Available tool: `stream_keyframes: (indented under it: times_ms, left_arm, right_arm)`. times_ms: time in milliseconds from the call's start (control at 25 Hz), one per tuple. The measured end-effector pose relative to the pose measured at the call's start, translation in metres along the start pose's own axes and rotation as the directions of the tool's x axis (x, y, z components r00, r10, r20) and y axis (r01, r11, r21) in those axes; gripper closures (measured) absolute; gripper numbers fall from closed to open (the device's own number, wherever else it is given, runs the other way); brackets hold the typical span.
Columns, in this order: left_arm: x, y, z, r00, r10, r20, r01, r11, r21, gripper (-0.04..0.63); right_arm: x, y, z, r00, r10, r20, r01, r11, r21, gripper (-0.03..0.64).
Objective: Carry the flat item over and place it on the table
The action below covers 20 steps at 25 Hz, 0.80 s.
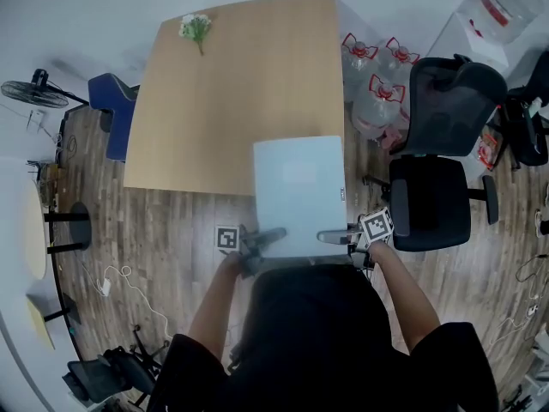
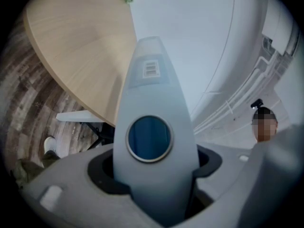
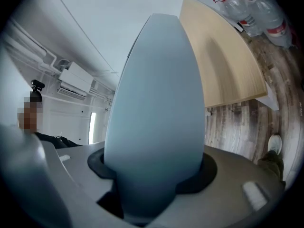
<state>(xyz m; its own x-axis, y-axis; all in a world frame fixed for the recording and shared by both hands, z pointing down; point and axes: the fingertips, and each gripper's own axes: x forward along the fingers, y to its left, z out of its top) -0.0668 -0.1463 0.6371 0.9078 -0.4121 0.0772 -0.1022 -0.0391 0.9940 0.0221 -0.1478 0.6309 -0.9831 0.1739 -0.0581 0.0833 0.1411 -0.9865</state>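
Grip first: my left gripper [image 1: 260, 238] is clamped on the near edge of the pale blue-grey flat rectangular panel [image 1: 300, 191], towards its left corner. My right gripper [image 1: 340, 237] is clamped on the same edge towards the right corner. In each gripper view the panel fills the gap between the jaws and runs straight away from them, edge-on. On the left gripper's side I see a round dark-blue disc with a metal rim [image 2: 149, 139] set into the panel, and farther along it a small barcode label [image 2: 151, 69].

The panel's near half hangs over the grey wood-plank floor [image 1: 171, 230], and its far half overlaps the near edge of the light wooden table [image 1: 232, 84]. I cannot tell whether it touches the tabletop.

To the right stands a black office chair [image 1: 437, 170], with clear water bottles with red handles [image 1: 377, 80] beyond it, beside the table. At the table's far left corner lies a small sprig of white flowers [image 1: 196, 28].
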Motion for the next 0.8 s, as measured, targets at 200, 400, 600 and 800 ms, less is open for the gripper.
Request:
stream_keyframes:
  times_ms: [200,400,600,800]
  left_arm:
    - [0.005,0.014,0.035,1.000,0.028,-0.005,-0.028,1.000,-0.007,0.259]
    - [0.012,0.030,0.074,0.999,0.021,-0.037,-0.022,0.999,-0.032,0.256]
    - [0.020,0.043,0.119,0.998,0.006,-0.058,-0.010,0.998,-0.068,0.255]
    - [0.028,0.061,0.163,0.998,0.007,-0.061,-0.011,0.997,-0.079,0.250]
  right_arm:
    - [0.004,-0.014,0.033,1.000,-0.009,0.014,0.009,1.000,0.018,0.314]
    - [0.008,-0.035,0.070,0.997,-0.052,0.049,0.051,0.999,0.016,0.314]
    - [0.012,-0.052,0.114,0.993,-0.077,0.093,0.072,0.996,0.051,0.307]
    - [0.012,-0.077,0.155,0.986,-0.103,0.128,0.091,0.992,0.093,0.301]
